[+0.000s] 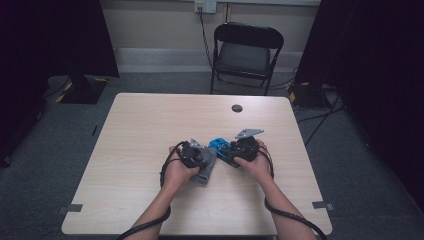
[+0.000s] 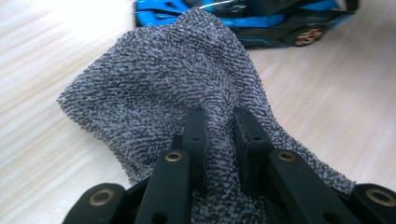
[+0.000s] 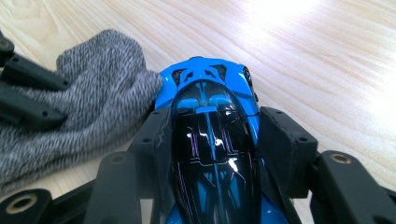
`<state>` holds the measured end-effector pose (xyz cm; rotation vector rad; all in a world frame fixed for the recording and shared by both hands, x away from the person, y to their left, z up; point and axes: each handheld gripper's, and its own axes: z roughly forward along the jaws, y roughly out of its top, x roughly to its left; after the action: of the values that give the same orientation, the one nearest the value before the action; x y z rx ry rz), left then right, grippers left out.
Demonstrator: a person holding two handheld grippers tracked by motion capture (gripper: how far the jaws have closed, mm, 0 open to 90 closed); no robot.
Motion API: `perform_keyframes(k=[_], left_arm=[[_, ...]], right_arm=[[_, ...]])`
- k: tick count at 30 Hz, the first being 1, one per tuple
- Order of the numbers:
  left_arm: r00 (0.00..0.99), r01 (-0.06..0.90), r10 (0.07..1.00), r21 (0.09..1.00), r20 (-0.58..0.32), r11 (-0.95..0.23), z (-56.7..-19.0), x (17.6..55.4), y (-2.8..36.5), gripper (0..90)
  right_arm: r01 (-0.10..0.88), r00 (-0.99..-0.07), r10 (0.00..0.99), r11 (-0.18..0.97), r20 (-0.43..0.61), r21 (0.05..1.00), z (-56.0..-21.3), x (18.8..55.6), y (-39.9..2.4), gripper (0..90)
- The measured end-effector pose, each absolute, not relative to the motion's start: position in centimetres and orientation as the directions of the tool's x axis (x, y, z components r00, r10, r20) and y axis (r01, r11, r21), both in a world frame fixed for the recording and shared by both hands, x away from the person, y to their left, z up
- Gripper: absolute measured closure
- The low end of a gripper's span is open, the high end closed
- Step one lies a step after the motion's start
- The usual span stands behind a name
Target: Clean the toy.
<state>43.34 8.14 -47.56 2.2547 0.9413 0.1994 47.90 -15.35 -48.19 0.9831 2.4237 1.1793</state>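
Observation:
A grey knitted cloth is pinched between the two black jaws of my left gripper, which is shut on it; the cloth's far end touches the toy car. In the high view the cloth hangs under the left gripper at the table's middle. A blue and black toy car lies lengthwise between the jaws of my right gripper, whose pads press on both its sides. The high view puts the car just left of the right gripper. The cloth lies against the car's left front corner.
The light wooden table has a small dark round cap near its far edge. A black folding chair stands behind the table. Cables trail from both grippers over the near edge.

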Motion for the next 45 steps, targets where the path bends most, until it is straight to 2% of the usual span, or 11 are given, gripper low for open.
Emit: perform_keyframes(k=[17,45], left_arm=[[0.804,0.518,0.579,0.641,-0.138,-0.566,-47.6,42.1,5.2,76.6],[0.872,0.448,0.457,0.667,-0.178,-0.595,-47.9,39.6,1.6,76.8]], right_arm=[[0.457,-0.733,0.679,0.443,0.044,0.771,-48.1,47.9,-15.3,45.7],[0.456,-0.735,0.677,0.448,0.041,0.769,-48.1,47.9,-15.2,45.8]])
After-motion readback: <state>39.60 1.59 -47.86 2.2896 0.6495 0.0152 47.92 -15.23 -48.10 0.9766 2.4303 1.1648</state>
